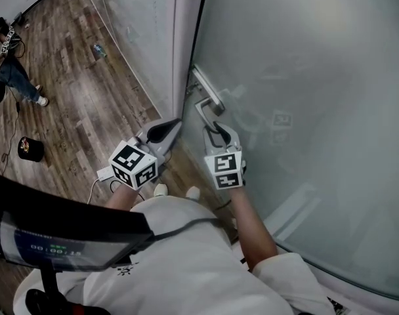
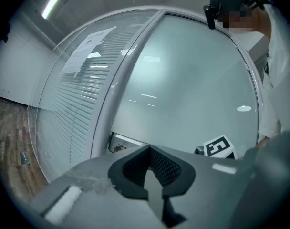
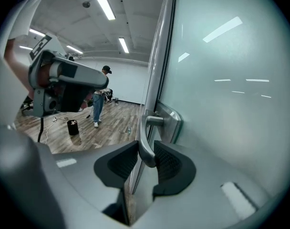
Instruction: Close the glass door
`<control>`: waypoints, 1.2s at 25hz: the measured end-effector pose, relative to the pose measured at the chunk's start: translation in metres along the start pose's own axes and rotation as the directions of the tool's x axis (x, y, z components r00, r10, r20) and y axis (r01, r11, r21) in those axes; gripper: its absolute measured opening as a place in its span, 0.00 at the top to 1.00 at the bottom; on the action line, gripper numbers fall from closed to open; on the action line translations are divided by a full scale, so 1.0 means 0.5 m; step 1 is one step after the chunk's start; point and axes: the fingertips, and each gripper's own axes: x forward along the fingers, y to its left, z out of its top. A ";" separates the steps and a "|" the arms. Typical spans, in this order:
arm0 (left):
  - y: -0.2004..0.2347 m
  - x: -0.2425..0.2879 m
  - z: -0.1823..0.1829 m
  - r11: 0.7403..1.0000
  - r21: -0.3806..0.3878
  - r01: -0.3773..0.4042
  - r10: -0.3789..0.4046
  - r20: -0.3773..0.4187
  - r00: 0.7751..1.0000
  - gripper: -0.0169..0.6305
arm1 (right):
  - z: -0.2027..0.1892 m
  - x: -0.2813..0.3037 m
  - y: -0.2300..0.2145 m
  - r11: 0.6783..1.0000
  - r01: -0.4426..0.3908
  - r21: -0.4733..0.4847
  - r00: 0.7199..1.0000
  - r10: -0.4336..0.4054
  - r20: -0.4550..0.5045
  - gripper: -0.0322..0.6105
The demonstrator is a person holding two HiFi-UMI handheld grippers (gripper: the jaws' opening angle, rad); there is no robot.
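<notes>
Writing: nothing really readable. There are just the black-and-white square patterns on the marker cubes (image 1: 134, 165), and the print on the sheets of paper (image 2: 85, 49) stuck to the glass wall (image 2: 64, 118) is way too small.
Right gripper (image 3: 146, 160): clamped on the handle (image 3: 145, 142), with its dark ribbed pads (image 3: 170, 162) on either side of the lever.
Left gripper (image 2: 150, 149): jaws together with nothing in them, sitting just left of the right one and close to the frame.
Glass door (image 1: 304, 77): frosted, fills the whole right side. Its handle edge is right beside the white frame post (image 1: 183, 44); can't tell if it's fully home.
Around: a person (image 3: 98, 104) stands well back on the floor (image 1: 75, 97), with a small black tub (image 1: 30, 148) near them.
Materials: the handle is a brushed-metal curved lever on a rectangular backplate (image 3: 171, 123). The floor is wood-look planks, and the glass wall shows horizontal blinds.
</notes>
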 end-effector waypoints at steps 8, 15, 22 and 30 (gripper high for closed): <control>-0.005 0.009 0.005 1.000 0.006 0.014 -0.014 0.006 1.000 0.97 | -0.001 -0.004 0.015 1.000 -0.013 -0.013 1.000 0.013 -0.001 0.78; 0.004 0.010 0.011 1.000 0.014 0.007 -0.007 0.010 1.000 0.97 | -0.006 0.002 0.009 0.999 0.030 0.014 0.999 -0.030 -0.014 0.73; 0.002 0.005 0.012 1.000 0.018 0.013 -0.013 0.010 1.000 0.97 | 0.029 -0.064 -0.005 0.995 0.073 0.070 0.995 -0.077 0.061 0.78; -0.024 0.000 0.016 0.999 0.022 0.046 -0.047 0.019 0.999 0.97 | 0.049 -0.163 0.030 0.971 0.006 0.239 0.983 -0.049 0.175 0.94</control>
